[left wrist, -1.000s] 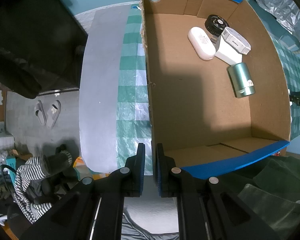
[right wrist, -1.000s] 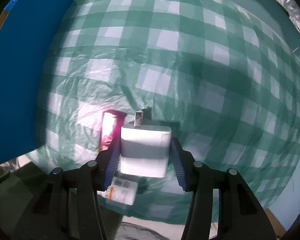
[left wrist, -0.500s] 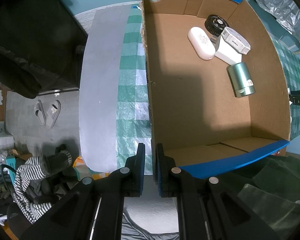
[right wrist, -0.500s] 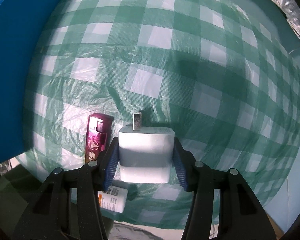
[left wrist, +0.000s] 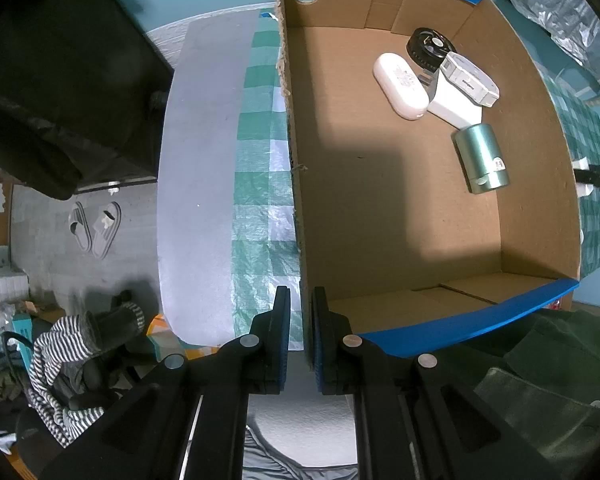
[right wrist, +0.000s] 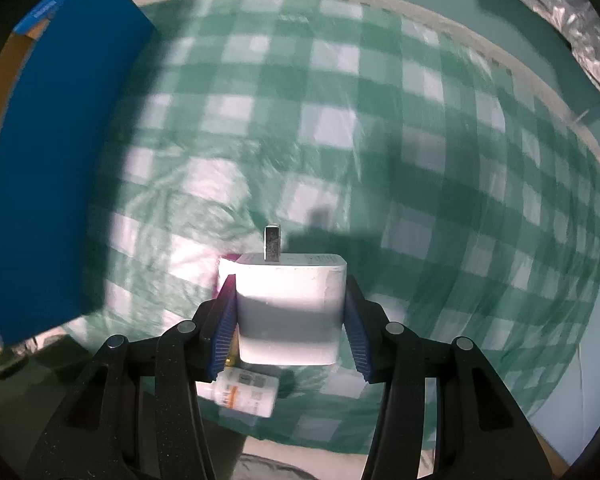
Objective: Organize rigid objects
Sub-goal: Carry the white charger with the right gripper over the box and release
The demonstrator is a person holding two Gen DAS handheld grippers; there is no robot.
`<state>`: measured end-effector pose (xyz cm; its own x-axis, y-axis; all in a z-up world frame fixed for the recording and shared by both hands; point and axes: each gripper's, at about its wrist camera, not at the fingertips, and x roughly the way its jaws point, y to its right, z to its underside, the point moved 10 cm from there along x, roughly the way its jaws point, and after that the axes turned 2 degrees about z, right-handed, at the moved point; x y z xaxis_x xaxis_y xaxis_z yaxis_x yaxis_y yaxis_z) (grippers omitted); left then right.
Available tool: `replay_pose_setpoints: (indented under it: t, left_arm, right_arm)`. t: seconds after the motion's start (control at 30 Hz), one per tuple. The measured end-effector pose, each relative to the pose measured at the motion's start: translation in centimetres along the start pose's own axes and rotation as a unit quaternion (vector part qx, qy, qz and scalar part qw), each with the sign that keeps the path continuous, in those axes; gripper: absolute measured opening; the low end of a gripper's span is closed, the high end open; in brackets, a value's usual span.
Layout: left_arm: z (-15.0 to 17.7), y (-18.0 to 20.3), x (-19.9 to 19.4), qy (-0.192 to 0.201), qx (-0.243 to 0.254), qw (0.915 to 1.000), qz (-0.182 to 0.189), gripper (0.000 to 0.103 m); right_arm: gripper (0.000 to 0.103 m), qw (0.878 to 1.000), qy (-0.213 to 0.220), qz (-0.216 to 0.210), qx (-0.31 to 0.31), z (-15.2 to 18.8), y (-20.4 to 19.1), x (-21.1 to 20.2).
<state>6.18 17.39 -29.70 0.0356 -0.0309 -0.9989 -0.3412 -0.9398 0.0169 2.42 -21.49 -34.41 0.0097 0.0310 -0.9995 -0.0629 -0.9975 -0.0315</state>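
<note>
My right gripper (right wrist: 290,312) is shut on a white plug adapter (right wrist: 290,308) with one metal prong pointing forward, held above the green checked cloth (right wrist: 380,140). A white bottle (right wrist: 246,394) lies on the cloth under it, and a magenta object is mostly hidden behind the adapter. The cardboard box (left wrist: 400,208) with blue outer walls also shows in the right wrist view (right wrist: 60,160), at the left. My left gripper (left wrist: 300,312) is shut on the box's left wall at its near corner. In the box lie a white oval case (left wrist: 400,80), a black round cap (left wrist: 428,46), white adapters (left wrist: 462,84) and a teal cylinder (left wrist: 482,158).
A grey table edge (left wrist: 196,160) runs left of the box, with floor, slippers (left wrist: 96,228) and striped clothing (left wrist: 60,356) below it. Crinkled silver plastic (right wrist: 580,20) lies at the far right. Dark green fabric (left wrist: 520,380) sits in front of the box.
My right gripper has lifted with the adapter and swung, so the box wall looms larger at left and the magenta object is now nearly hidden. The left gripper has not moved.
</note>
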Motion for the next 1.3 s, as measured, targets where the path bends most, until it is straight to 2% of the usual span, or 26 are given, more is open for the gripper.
replay_pose_setpoints:
  t: [0.27, 0.67, 1.03, 1.3]
  left_arm:
    - [-0.2, 0.2, 0.0, 0.001, 0.000, 1.0000, 0.001, 0.010]
    - [-0.4, 0.2, -0.3, 0.004, -0.001, 1.0000, 0.002, 0.010]
    - [-0.5, 0.0, -0.2, 0.002, -0.006, 1.0000, 0.004, 0.010]
    - [-0.5, -0.1, -0.1, 0.002, -0.010, 0.9999, 0.004, 0.010]
  right_arm:
    - [0.049, 0.999, 0.024, -0.011, -0.024, -2.6, -2.2, -3.9]
    - [0.049, 0.996, 0.044, -0.021, -0.073, -6.9, -7.3, -6.4]
    - [0.049, 0.984, 0.078, -0.046, -0.152, -10.9, -14.0, -9.9]
    - [0.049, 0.973, 0.084, -0.054, -0.206, -12.1, -18.6, -10.3]
